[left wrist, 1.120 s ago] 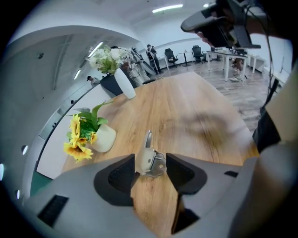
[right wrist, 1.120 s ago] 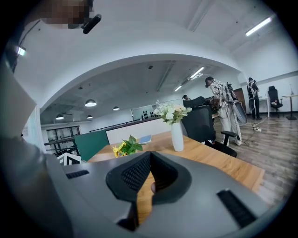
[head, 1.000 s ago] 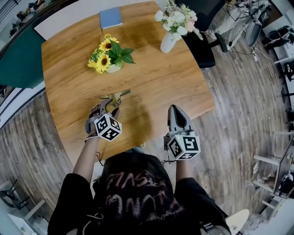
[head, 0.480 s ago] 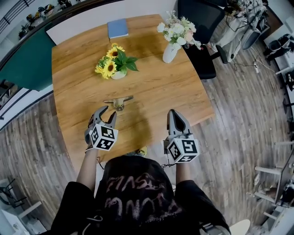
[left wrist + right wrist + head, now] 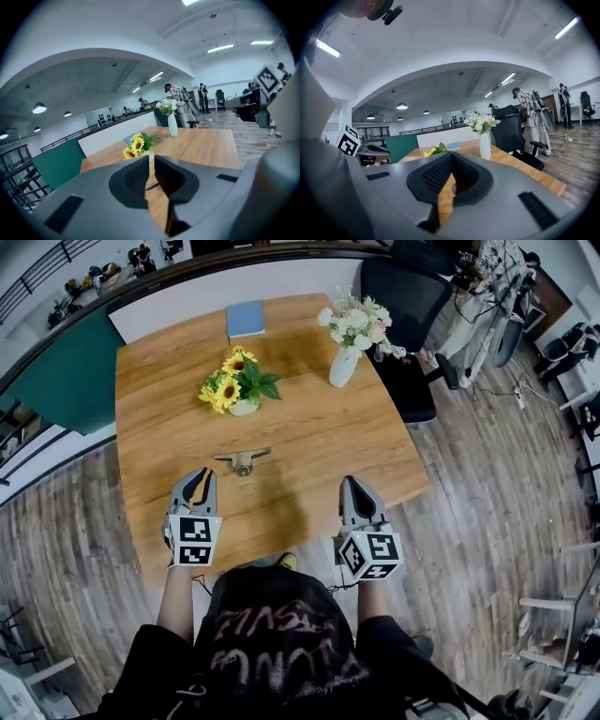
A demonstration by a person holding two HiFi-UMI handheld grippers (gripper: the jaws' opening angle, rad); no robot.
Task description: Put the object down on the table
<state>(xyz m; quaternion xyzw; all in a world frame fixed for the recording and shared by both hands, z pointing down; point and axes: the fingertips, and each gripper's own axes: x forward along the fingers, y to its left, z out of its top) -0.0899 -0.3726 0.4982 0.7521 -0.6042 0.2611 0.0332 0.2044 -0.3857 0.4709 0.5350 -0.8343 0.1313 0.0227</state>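
The desk [image 5: 309, 418] is warm orange-brown wood grain. At its far side, the book [image 5: 246, 319] is pale blue, the sunflowers [image 5: 236, 382] yellow with green leaves, and the vase [image 5: 343, 367] white. The nearer metal piece [image 5: 243, 459] is dull brass-grey.

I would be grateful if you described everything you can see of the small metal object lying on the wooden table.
The small metal object is a dull grey-brass piece: a slim straight bar sits across a short, rounded base, rather like a little cleat. It rests on the wooden table, with its bar roughly level and slightly slanted in the head view. It lies between the sunflower pot and the table's near edge. Only the table touches it. Finer detail is too small to tell.
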